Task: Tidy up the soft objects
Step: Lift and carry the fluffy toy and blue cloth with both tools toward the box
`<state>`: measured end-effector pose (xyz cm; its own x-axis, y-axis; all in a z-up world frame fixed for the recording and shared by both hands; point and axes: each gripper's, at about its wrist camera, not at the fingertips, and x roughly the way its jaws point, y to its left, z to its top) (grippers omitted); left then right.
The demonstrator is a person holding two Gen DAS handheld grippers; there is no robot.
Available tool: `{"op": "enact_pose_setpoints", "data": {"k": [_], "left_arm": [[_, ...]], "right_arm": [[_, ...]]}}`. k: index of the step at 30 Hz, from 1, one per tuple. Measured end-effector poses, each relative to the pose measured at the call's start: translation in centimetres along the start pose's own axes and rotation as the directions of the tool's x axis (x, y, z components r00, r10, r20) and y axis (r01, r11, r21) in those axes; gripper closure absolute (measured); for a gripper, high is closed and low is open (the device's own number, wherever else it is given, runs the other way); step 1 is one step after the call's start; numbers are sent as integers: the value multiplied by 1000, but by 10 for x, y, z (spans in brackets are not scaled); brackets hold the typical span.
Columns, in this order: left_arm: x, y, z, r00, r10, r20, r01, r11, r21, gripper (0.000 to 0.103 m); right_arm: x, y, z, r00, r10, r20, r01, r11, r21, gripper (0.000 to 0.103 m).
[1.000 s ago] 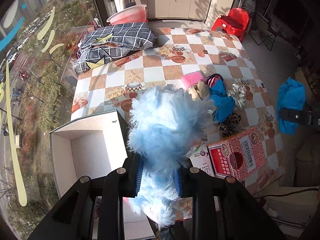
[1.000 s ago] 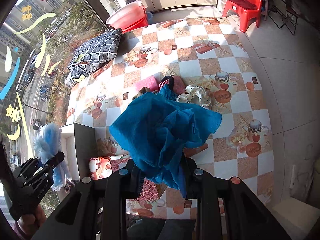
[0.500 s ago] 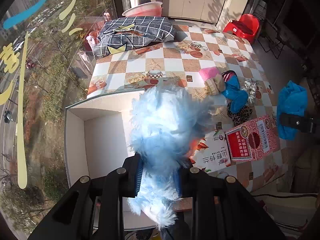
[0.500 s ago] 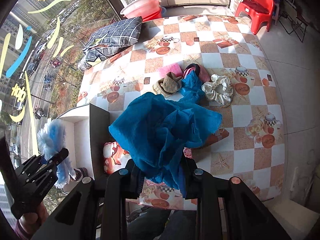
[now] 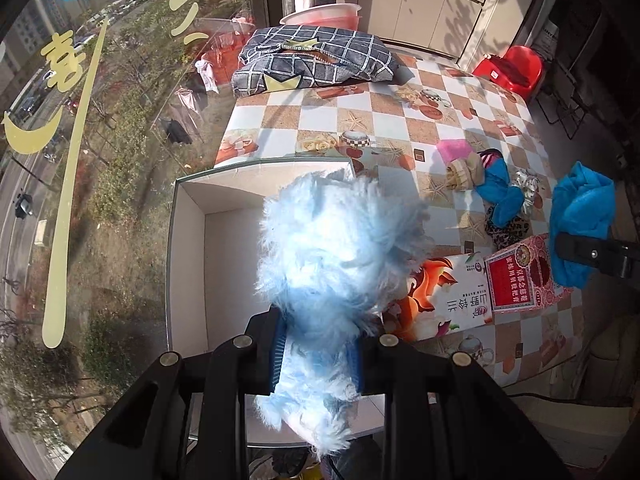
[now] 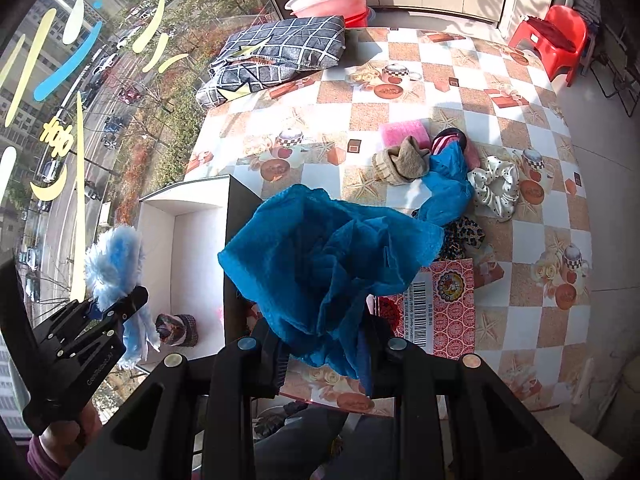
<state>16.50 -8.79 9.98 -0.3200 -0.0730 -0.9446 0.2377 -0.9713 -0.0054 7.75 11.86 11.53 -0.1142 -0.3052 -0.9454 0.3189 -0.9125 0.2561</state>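
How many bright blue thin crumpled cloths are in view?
2: one bright blue cloth clamped in the right gripper, another lying in the table's pile. More may be hidden.

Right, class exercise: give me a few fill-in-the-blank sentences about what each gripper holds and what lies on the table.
1. The left gripper is shut on a fluffy light ____ item.
2. The right gripper is shut on a crumpled ____ cloth.
3. The open white box already holds one small ____ item.
4. The polka-dot scrunchie lies on the checked ____.

Missing words: blue; blue; plaid; tablecloth
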Motion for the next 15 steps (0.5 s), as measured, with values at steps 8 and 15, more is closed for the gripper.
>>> {"op": "enact_pose_setpoints", "data": {"k": [8,15], "left_arm": [[0,25,-8,1000,17,0,-17,999,-49,75],[2,44,-15,1000,24,-7,-25,995,-98,75]], "right_arm": [[11,41,7,1000,15,-23,-17,997,-82,74],[22,80,10,998,29,-51,-37,986,-164,74]]}}
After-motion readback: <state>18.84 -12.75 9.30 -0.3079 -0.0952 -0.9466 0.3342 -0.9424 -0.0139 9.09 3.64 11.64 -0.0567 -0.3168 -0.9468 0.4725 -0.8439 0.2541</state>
